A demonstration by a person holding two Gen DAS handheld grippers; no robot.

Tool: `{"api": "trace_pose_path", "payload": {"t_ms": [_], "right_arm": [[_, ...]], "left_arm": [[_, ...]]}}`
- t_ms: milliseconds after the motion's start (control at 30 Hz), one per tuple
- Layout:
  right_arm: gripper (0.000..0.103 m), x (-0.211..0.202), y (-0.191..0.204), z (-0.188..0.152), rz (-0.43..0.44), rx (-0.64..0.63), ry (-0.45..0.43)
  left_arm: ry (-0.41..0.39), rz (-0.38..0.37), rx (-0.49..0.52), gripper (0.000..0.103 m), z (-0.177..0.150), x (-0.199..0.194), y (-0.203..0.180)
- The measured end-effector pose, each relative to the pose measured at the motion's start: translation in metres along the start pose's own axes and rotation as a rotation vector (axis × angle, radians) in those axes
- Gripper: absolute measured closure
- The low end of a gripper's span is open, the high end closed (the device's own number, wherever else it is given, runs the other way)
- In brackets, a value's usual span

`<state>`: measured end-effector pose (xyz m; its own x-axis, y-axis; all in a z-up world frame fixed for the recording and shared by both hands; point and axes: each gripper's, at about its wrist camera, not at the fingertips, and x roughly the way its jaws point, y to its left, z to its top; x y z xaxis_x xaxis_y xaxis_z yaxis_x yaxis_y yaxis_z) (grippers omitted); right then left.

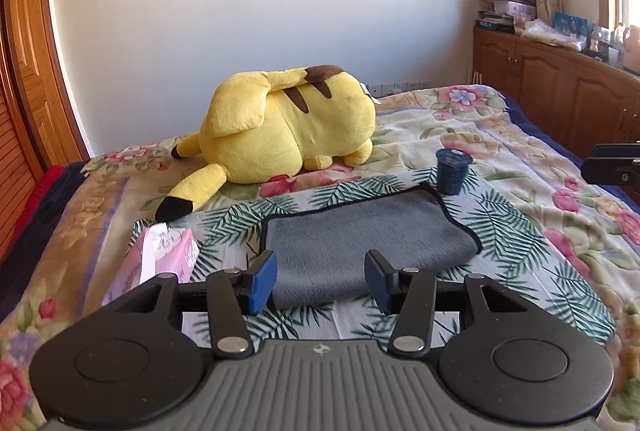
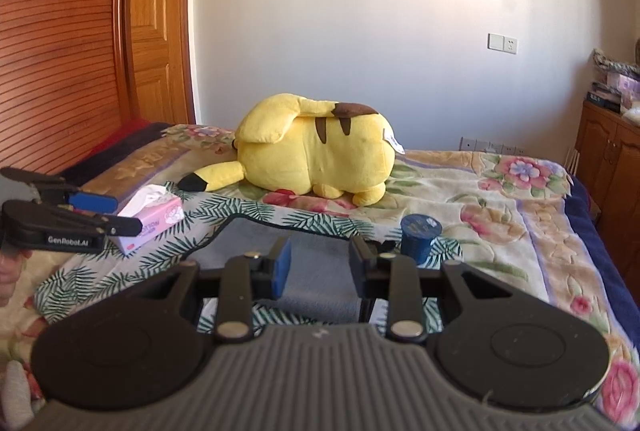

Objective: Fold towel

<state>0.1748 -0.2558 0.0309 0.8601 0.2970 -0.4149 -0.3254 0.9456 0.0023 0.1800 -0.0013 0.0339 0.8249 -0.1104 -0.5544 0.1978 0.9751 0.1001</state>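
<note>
Towel point(image 1: 360, 243) flat, long axis left-right

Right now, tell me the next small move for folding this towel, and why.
Probably lower the left claw onto the near edge of the grey towel and pinch it. Both claws are open and empty, and the towel lies on the leaf-print cloth with that edge just ahead of the fingers.
</note>
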Motion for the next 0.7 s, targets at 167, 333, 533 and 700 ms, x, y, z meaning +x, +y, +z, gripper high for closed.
{"api": "trace_pose_path", "payload": {"t_ms": [167,333,533,700], "right_arm": [[0.070,-0.013,0.009,-0.008,-0.009,0.007,0.006],[0.070,-0.028,0.017,-0.011,-0.015,0.007,0.003],[0.070,-0.051,0.027,-0.011,-0.017,0.017,-0.015],[0.069,-0.072,0.036,-0.012,-0.022,0.022,-0.033]], "left_arm": [[0.000,-0.005,0.006,0.070,-0.014,-0.018,-0.007],[-0.002,-0.015,-0.002,0.068,-0.021,-0.038,-0.012],[-0.031,-0.023,-0.037,0.065,-0.021,-0.068,-0.016],[-0.066,-0.020,-0.045,0.054,-0.021,-0.098,-0.021]]}}
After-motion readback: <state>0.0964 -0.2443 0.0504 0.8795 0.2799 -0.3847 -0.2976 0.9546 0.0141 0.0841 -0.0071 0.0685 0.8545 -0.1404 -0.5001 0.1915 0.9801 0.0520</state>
